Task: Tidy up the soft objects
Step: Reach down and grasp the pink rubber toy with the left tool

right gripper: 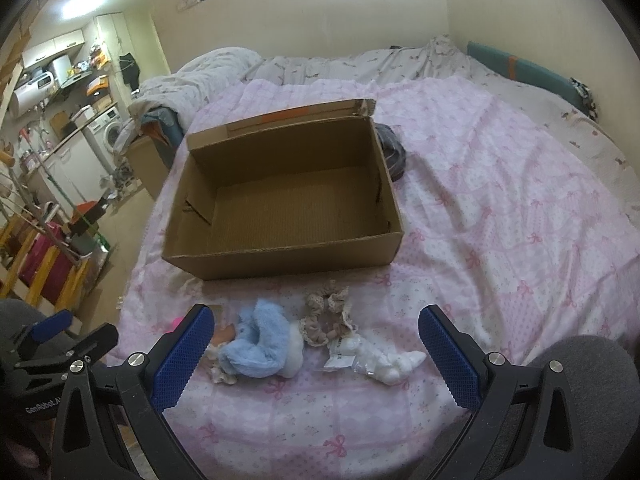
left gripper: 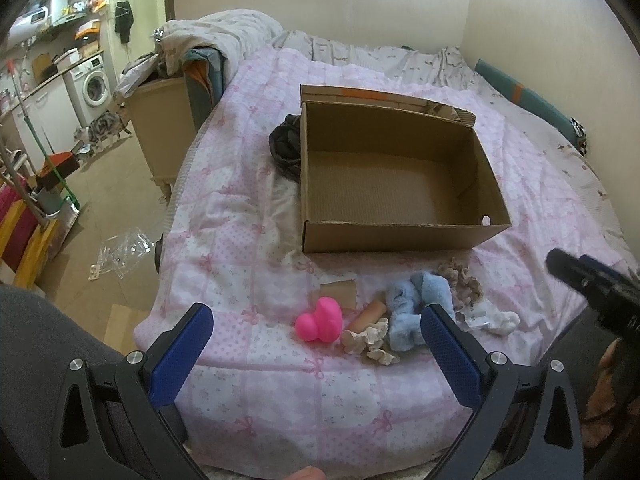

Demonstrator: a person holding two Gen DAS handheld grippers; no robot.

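Note:
An open, empty cardboard box sits on the pink bedspread. In front of it lies a row of soft things: a pink squishy toy, a cream scrunchie, a blue fluffy item, a brown lace scrunchie and a white packaged item. My left gripper is open above the near bed edge, close to the pink toy. My right gripper is open above the blue item and the scrunchie. Neither holds anything.
A dark garment lies against the box's far left side. A small cardboard scrap lies by the pink toy. A folded duvet is piled at the bed's far left. The cluttered floor and a washing machine are left.

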